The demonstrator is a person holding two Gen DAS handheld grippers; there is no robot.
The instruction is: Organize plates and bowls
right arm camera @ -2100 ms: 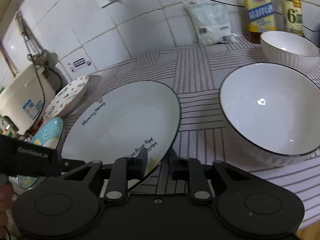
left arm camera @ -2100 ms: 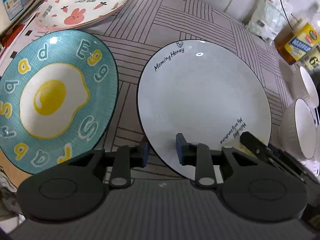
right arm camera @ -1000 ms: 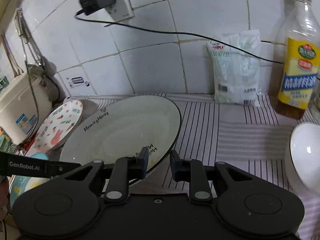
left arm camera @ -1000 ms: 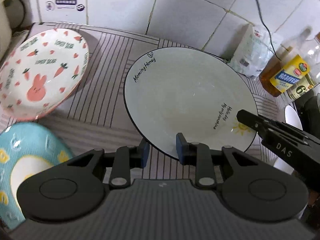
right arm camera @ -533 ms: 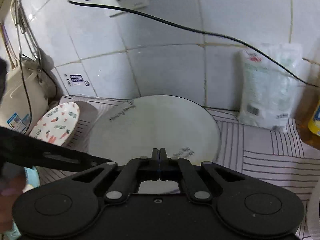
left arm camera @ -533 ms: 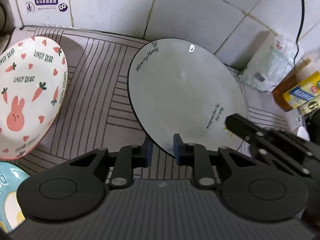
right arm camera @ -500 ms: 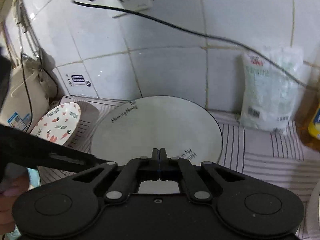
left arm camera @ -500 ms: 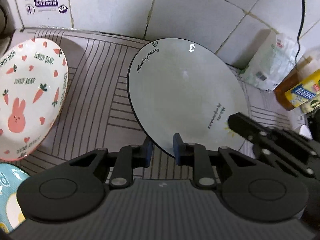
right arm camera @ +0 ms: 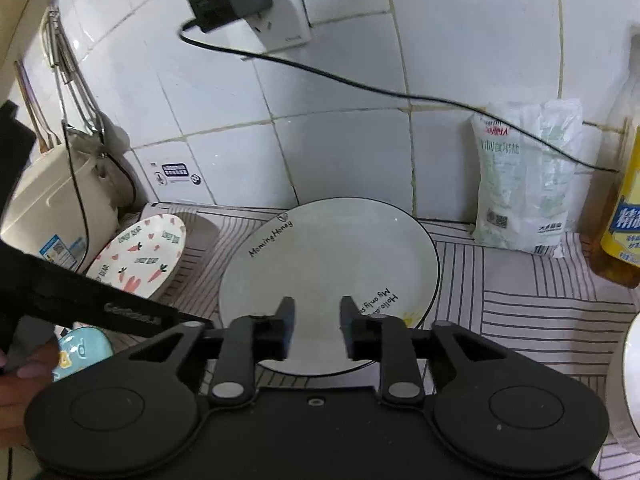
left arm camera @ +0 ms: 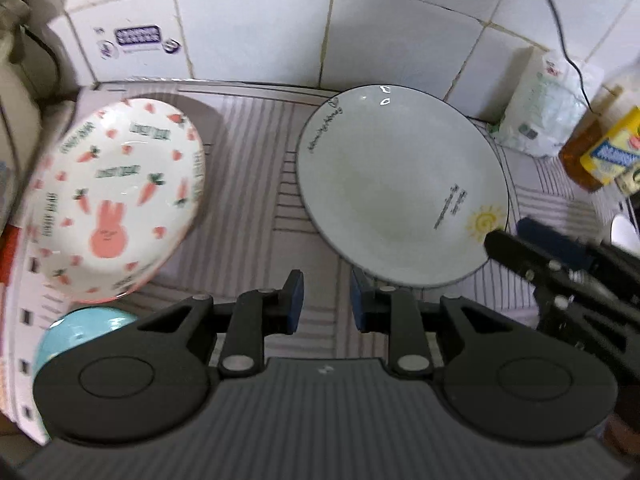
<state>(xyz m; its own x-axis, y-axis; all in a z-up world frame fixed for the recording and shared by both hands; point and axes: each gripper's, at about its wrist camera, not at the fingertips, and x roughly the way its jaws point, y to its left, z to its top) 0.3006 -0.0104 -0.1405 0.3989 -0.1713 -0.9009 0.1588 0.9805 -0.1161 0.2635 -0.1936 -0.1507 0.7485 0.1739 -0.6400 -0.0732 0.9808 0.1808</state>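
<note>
- Left wrist view: the left gripper [left arm camera: 325, 296] has its jaws parted and opening, with only the striped counter mat [left arm camera: 256, 184] seen through the gap; its blue pads [left arm camera: 295, 294] press on nothing.
- The white plate [left arm camera: 400, 184] lies flat on the mat just beyond the right-hand pad, its near rim beside that pad; I cannot tell whether they touch.
- Being round, the plate has no long axis. Its "Morning Honey" lettering sits on the far-left rim toward the tiled wall [left arm camera: 256, 32]; the sun drawing [left arm camera: 484, 222] sits on the near-right rim.
- The right gripper [left arm camera: 532, 240] reaches in from the right, its tips at the plate's near-right rim by the sun.
- The carrot-and-rabbit plate [left arm camera: 116, 204] stands tilted at the mat's left edge, with its face turned toward the camera.
- A blue plate [left arm camera: 80, 330] peeks out below it, mostly hidden.
- Right wrist view: the right gripper [right arm camera: 316, 328] is spread and opening. The white plate [right arm camera: 328, 264] shows through the gap, but the fingers are clear of it.
- The plate rests near the back edge of the counter, close to the wall, with a white bag [right arm camera: 524, 176] beside it on the right and an oil bottle [right arm camera: 624, 208] farther right.
- A hand [right arm camera: 20, 376] shows at the left edge behind the left gripper's [right arm camera: 100, 304] black arm.
</note>
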